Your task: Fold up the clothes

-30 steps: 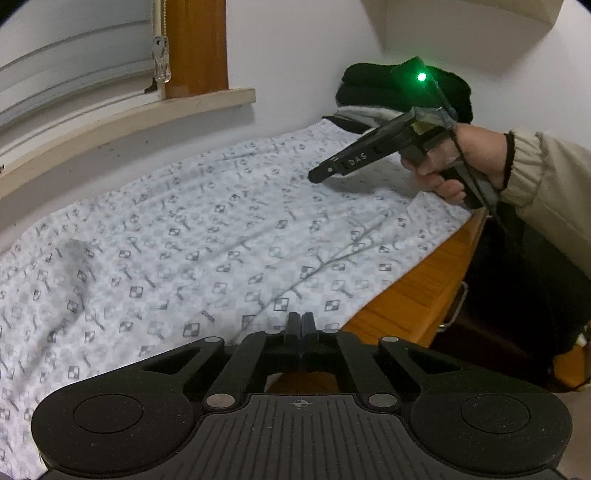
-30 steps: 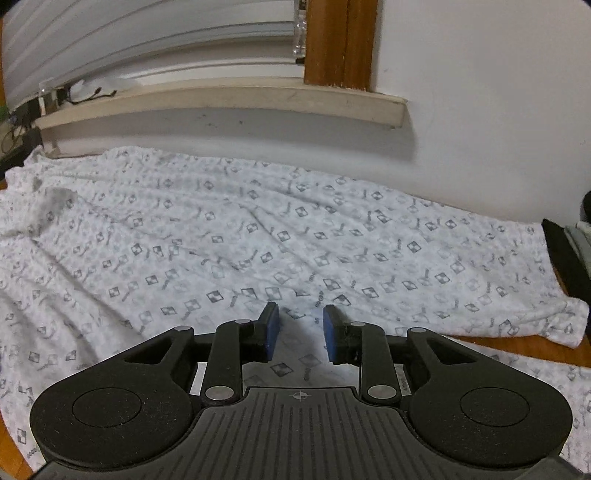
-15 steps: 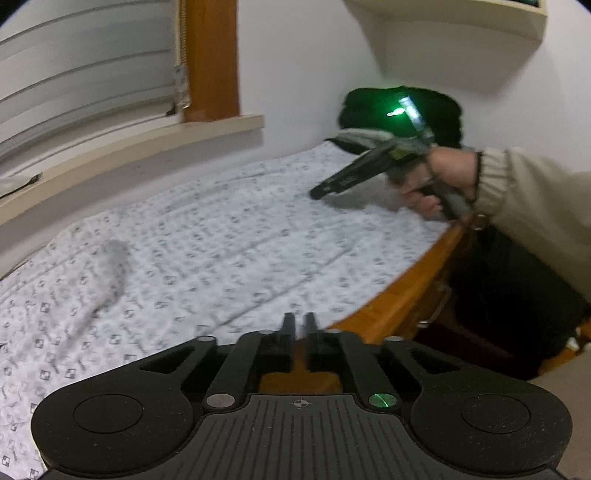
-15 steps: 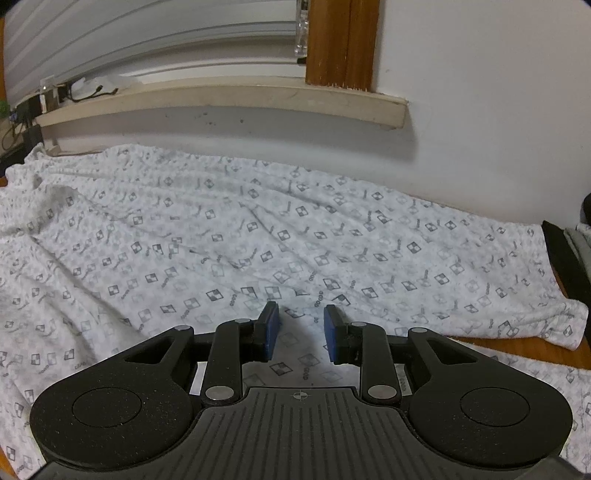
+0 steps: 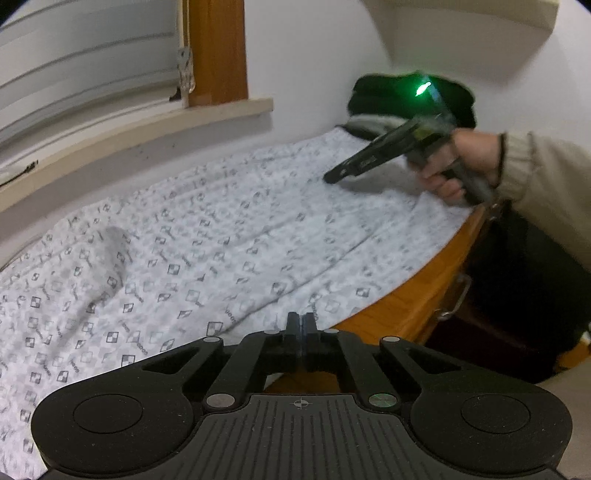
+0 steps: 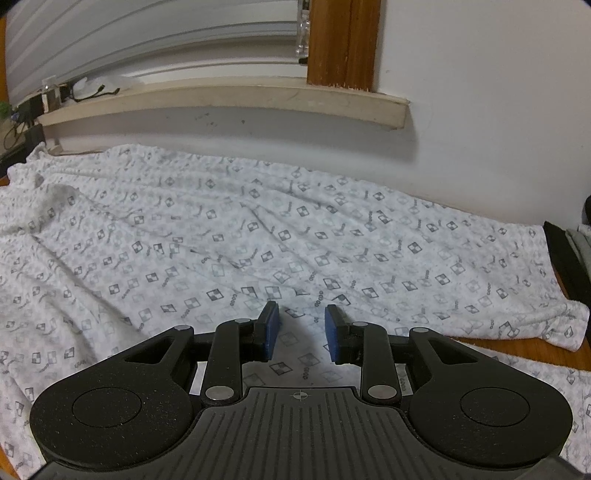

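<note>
- The left gripper has its two black fingers pressed together with nothing visible between them; the tips sit over the near hem of the cloth, right by the bench's edge, and whether they touch the fabric cannot be told.
- The right gripper has its blue-padded fingers set partly apart, with a clear gap. Only the cloth shows through that gap, lying below; the pads press on nothing.
- In the left wrist view the right gripper slopes down toward the cloth, held by a hand in a beige knitted sleeve, with a green light glowing on top of it.
- The task's thing, a white textured cloth printed with small grey checked squares, lies spread nearly flat over the bench, lightly wrinkled, with a raised hump toward its left end.
- The orange-brown wooden bench shows bare along its near edge and at the right, beyond the cloth's folded border.
- Behind runs a white wall with a pale window sill, a brown wooden window post and grey slatted blinds.
- A pile of dark and grey folded clothes sits at the far right end of the bench, just beyond the cloth.
</note>
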`<state>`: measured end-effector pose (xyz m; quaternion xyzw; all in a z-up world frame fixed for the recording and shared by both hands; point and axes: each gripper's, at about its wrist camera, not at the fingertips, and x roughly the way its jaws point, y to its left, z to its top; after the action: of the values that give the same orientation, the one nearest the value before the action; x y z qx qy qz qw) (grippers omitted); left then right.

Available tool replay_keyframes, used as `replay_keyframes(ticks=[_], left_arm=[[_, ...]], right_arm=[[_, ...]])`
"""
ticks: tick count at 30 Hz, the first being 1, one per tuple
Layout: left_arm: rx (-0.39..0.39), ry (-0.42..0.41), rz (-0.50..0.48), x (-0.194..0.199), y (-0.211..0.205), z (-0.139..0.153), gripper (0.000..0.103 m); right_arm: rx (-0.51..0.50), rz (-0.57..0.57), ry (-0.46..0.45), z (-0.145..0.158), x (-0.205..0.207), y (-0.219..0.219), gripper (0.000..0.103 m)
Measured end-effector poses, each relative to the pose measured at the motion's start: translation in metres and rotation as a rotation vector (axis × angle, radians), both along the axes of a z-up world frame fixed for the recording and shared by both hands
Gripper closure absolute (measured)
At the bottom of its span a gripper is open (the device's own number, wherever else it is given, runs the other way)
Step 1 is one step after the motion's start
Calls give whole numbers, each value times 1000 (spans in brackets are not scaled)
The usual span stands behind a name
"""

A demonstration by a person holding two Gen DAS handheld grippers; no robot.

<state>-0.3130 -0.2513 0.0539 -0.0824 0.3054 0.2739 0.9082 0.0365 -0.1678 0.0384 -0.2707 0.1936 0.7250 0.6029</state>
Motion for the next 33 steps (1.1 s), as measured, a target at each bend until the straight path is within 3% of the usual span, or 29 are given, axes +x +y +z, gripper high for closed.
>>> replay_keyframes(ticks=[4, 11, 13, 15, 17, 26, 33], left_arm=[[-22, -33, -34, -17, -30, 20, 102], [-59, -11, 8, -20, -25, 11, 100], [-44, -24, 25, -21, -20, 16, 89], [-29, -38, 43, -21, -14, 21, 77], [-18, -43, 66, -24, -9, 21, 71], [-58, -20, 179, -44, 17, -4, 71], [-85, -33, 221, -59, 22, -11, 71]], right_arm=[[-2, -7, -9, 0, -2, 0, 75], [-5, -9, 19, 0, 3, 0, 74], [7, -29, -6, 2, 5, -6, 64], [49, -65, -14, 7, 14, -22, 63], [80, -112, 29, 11, 33, -47, 63], [144, -389, 41, -7, 140, -176, 63], [177, -500, 6, -19, 181, -209, 67]])
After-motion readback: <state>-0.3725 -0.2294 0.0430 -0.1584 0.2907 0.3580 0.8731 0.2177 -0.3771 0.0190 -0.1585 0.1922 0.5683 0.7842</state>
